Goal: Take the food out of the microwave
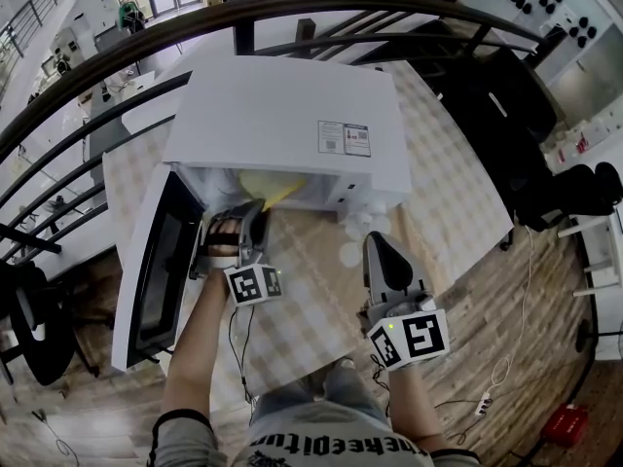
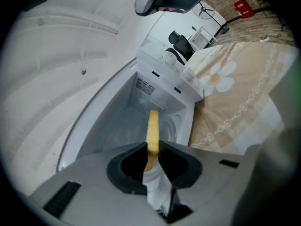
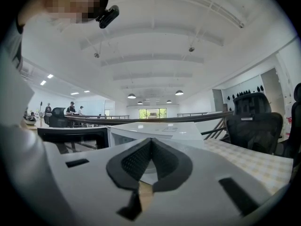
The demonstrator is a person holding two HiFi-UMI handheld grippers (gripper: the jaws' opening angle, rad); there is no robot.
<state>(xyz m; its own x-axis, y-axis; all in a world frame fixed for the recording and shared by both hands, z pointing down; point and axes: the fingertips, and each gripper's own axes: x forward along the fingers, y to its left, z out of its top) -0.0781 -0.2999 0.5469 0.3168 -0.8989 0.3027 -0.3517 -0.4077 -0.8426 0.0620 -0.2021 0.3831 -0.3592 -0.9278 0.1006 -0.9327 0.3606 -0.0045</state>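
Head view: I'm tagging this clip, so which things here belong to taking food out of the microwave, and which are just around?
Job: microwave; its open door; yellow item, clamped in the left tongs.
Around: right tongs, shut and empty; patterned tablecloth; black office chair; red box on the floor.

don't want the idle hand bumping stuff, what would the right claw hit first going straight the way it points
Most likely the microwave: the right claw, shut and empty, points about level at its white front, right of the open door. Nothing shows between them, though the gap's depth is unclear.
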